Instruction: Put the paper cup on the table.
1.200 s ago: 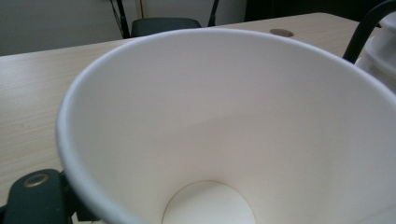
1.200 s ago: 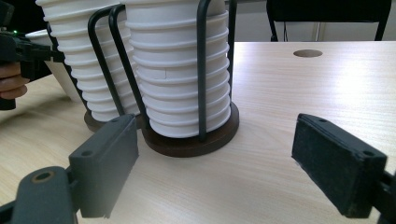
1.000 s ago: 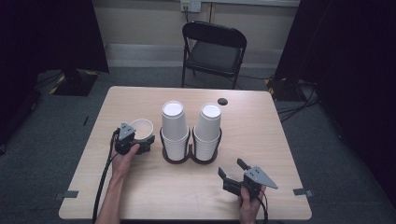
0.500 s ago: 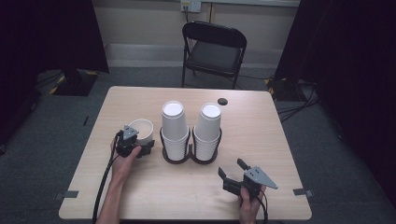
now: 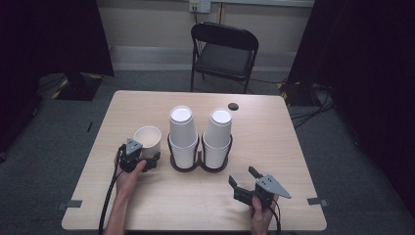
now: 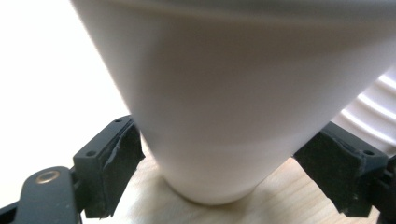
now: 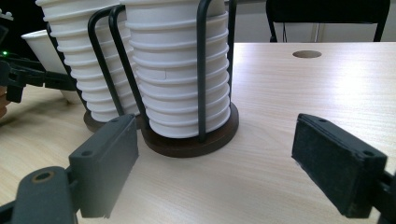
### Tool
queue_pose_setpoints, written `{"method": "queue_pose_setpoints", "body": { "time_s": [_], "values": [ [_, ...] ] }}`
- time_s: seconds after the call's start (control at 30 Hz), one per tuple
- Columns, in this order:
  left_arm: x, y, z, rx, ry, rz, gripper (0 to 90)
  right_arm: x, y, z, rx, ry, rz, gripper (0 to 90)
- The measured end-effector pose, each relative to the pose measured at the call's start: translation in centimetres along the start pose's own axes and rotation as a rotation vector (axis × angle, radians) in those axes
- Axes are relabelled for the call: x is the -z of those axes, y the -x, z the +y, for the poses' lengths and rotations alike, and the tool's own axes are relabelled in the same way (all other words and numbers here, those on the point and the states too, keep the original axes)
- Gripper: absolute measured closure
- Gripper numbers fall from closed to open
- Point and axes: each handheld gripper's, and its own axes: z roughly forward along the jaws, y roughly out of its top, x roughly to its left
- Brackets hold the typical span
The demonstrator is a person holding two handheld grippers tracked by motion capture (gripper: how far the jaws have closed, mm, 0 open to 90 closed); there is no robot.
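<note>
Where the worktop (image 5: 147, 105) carries its stock, a single white paper cup (image 5: 147, 141) stands upright at near left, just left of two inverted cup stacks (image 5: 183, 137) in a dark twin wire holder (image 5: 199, 164). Left tongs (image 5: 149, 160): jaws apart, flanking the cup's base, contact not discernible. Right tongs (image 5: 242, 177): jaws wide apart, empty, near right, pointing toward the holder.

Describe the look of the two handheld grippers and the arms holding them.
Both are black two-jaw tools with flat rectangular pads. The left gripper and right gripper each carry a grey three-cornered plate on top. A black cable trails from the left one along the forearm. Both forearms are bare, no sleeves showing.
</note>
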Motion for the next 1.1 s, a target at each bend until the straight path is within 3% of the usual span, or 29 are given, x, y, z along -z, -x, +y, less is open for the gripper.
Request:
{"method": "queue_pose_setpoints", "body": {
  "time_s": [0.4,0.5,0.63,0.77,0.83,0.97,1.1],
  "values": [
    [2.0,0.2,-1.1,-0.022,0.035,-0.016,15.6,0.0,0.0,0.0,-0.003,-0.002,0.000,14.0],
    [3.0,0.4,-1.6,-0.001,0.088,-0.032,15.6,0.0,0.0,0.0,-0.005,0.000,0.000,14.0],
    [3.9,0.7,-2.1,0.017,0.121,-0.042,15.7,0.0,0.1,0.0,-0.006,-0.002,0.002,14.0],
    [4.9,1.4,-2.4,0.008,0.150,-0.043,15.8,0.1,0.0,0.0,-0.007,0.001,0.004,14.0],
    [5.8,2.2,-2.9,0.003,0.190,-0.051,15.8,0.1,0.1,0.0,-0.007,0.001,0.004,14.0],
    [6.6,3.4,-3.3,-0.023,0.214,-0.056,15.7,0.1,0.0,0.0,-0.005,0.004,0.003,14.0],
    [7.0,4.5,-3.7,-0.019,0.235,-0.067,15.8,0.1,0.0,0.0,-0.008,0.007,0.006,14.0]
  ]
}}
